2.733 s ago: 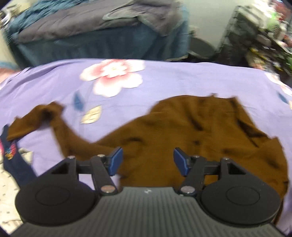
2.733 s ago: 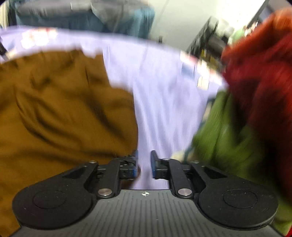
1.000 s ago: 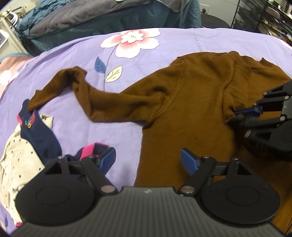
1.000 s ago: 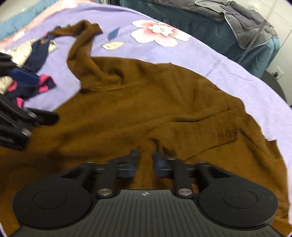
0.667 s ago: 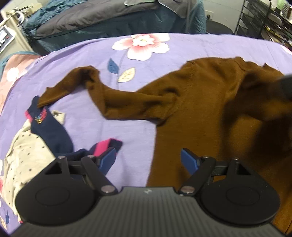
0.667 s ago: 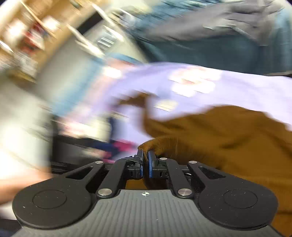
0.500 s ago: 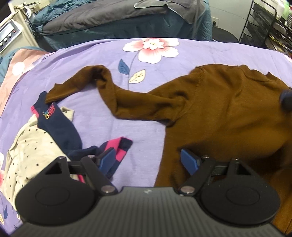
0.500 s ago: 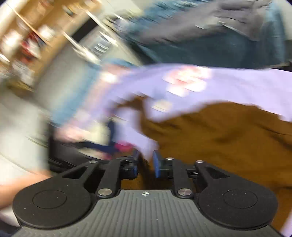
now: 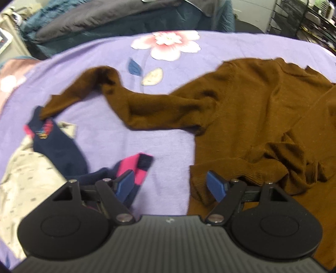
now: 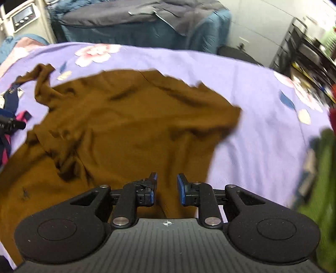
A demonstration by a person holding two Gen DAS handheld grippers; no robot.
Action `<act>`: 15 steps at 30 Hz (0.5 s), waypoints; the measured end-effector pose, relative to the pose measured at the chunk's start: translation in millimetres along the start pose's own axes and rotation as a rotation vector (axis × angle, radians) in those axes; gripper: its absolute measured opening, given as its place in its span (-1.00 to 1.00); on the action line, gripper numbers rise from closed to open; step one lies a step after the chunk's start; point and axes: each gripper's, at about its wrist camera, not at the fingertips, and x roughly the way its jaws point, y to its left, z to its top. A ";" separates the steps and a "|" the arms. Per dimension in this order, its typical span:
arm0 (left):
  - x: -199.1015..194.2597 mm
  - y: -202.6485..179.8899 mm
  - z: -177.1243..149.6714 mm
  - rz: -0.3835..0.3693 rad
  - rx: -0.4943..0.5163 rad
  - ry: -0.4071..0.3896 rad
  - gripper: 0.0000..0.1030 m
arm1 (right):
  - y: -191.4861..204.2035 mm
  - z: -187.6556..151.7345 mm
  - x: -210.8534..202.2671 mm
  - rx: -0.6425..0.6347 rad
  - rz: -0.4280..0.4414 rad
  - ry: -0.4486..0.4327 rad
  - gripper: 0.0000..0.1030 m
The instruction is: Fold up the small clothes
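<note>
With its jaws spread wide and holding nothing, the left gripper (image 9: 171,184) hovers low over the near part of the bed, above the gap between a navy and pink garment (image 9: 63,151) and the ribbed hem (image 9: 237,170) of the brown sweater (image 9: 262,109). Right of that hem, a folded-over piece of the sweater lies bunched in creases on its body. Beside the navy piece, a cream dotted cloth (image 9: 23,176) runs out of the left wrist view at the lower left, so its full shape cannot be read.

Over the sweater's near right part, the right gripper (image 10: 167,190) has its jaws parted by a narrow gap, with brown knit showing between them but nothing pinched. Motion blur smears this view, and the green shape (image 10: 321,178) at the bed's right edge is probably another garment. A red patch above it is cut off by the frame.

Farther off, the sweater lies spread across the middle of the purple floral sheet (image 9: 105,134). One sleeve (image 9: 100,88) reaches toward the bed's left side, bent at the elbow, its cuff touching the navy garment. Beyond the bed's far edge stands a second bed with grey and teal covers (image 10: 134,19), and a dark wire rack (image 10: 304,46) at far right holds indistinct clutter.
</note>
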 end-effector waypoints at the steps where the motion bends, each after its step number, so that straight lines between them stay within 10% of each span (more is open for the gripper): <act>1: 6.8 -1.6 1.6 -0.024 0.008 0.011 0.50 | -1.5 -5.1 -0.2 0.014 -0.001 0.010 -0.27; 5: 32.5 -15.3 4.7 -0.021 0.054 0.049 0.47 | -5.3 -14.8 -2.0 0.048 0.012 0.030 -0.27; 10: 27.1 -32.4 5.7 -0.104 0.085 0.034 -0.86 | 3.1 -25.0 -1.0 0.054 -0.006 0.033 -0.27; 15: -12.2 -11.0 11.4 -0.108 0.013 -0.068 -0.90 | -2.6 -23.7 0.8 0.058 -0.075 0.020 -0.28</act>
